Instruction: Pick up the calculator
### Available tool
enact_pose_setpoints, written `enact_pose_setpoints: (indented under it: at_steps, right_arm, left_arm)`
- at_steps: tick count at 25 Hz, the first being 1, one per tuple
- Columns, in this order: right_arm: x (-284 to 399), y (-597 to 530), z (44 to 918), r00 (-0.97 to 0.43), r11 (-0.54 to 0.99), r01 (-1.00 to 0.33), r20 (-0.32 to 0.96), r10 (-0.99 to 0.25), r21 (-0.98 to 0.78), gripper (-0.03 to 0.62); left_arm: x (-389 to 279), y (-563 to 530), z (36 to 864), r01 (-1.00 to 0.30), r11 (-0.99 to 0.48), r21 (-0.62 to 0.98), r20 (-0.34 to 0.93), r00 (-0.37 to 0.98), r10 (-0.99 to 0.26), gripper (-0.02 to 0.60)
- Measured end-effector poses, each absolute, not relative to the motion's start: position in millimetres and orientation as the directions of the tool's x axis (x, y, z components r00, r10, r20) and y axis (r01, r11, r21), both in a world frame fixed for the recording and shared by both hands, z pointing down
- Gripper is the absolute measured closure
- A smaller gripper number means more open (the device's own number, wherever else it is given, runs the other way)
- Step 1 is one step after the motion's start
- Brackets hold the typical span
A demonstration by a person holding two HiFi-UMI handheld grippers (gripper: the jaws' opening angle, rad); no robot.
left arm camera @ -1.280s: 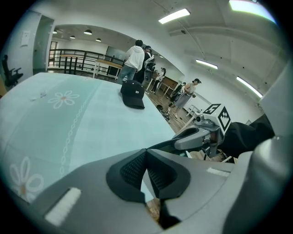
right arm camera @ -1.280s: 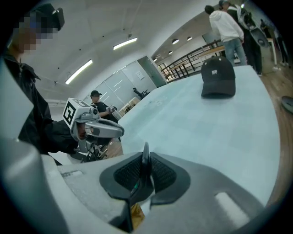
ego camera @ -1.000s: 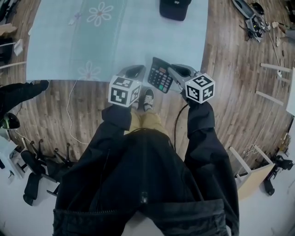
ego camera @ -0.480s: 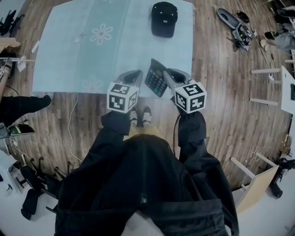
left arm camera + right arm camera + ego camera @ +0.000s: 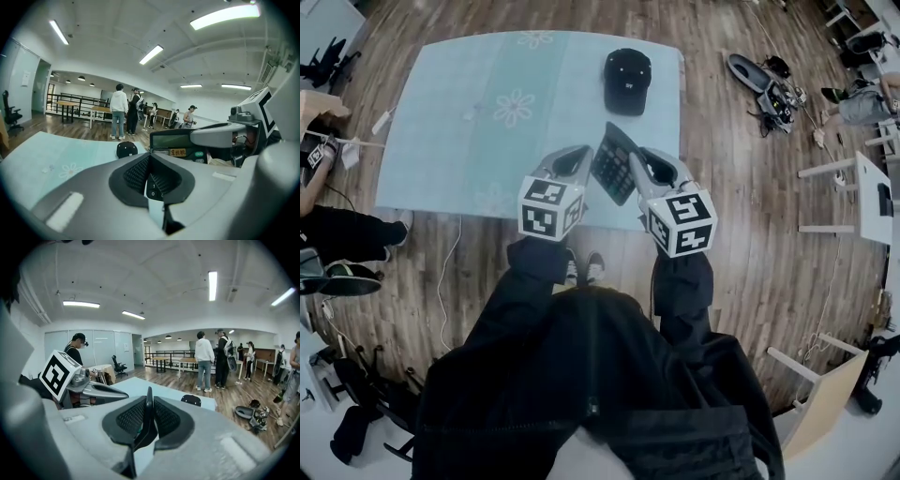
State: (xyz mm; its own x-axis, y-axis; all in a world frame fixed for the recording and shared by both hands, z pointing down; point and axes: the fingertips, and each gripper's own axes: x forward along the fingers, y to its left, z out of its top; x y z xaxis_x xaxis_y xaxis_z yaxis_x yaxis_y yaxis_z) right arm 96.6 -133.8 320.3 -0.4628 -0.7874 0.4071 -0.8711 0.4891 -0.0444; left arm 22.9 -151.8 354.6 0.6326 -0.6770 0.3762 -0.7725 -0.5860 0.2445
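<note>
Calculator (image 5: 610,165) gripped in right tongs (image 5: 641,157)

Wood plank floor (image 5: 769,253) carries everything here. Big light-blue mat (image 5: 469,141) w/ white flower prints lies flat on it, and a black cap (image 5: 627,81) sits on the mat near its far right corner. Off the mat, on bare floor: pile of dark gear (image 5: 764,89) to the far right, plus a pair of sneakers (image 5: 583,270) just by the mat's near edge.

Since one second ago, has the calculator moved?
Yes. Held by the right gripper, the calculator rose: head view shows it past the mat's near edge, closer to the cap.
</note>
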Motion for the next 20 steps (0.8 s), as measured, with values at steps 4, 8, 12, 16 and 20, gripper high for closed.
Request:
enact_pose_setpoints:
  at_steps: [4, 8, 12, 16, 20]
  right_arm:
    - [92, -136, 287, -0.429, 0.463, -0.886, 0.359, -0.829, 0.01, 0.545]
    - [92, -137, 264, -0.407, 0.442, -0.896, 0.322, -0.855, 0.042, 0.545]
    - [94, -136, 234, -0.388, 0.417, -0.906, 0.256, -0.886, 0.07, 0.545]
    - [99, -135, 201, -0.362, 0.384, -0.917, 0.178, -0.915, 0.111, 0.545]
    - [100, -130, 173, -0.344, 0.357, -0.921, 0.107, -0.933, 0.152, 0.545]
  left_arm:
    - [17, -159, 314, -0.773, -0.603, 0.198, 0.302, 0.633, -0.712, 0.578]
    - [11, -168, 287, -0.785, -0.598, 0.162, 0.254, 0.619, -0.744, 0.578]
    - [10, -172, 258, -0.79, -0.599, 0.13, 0.2, 0.613, -0.764, 0.578]
    - [14, -174, 225, -0.79, -0.607, 0.085, 0.135, 0.613, -0.778, 0.578]
    - [18, -172, 195, -0.784, -0.619, 0.052, 0.069, 0.621, -0.781, 0.578]
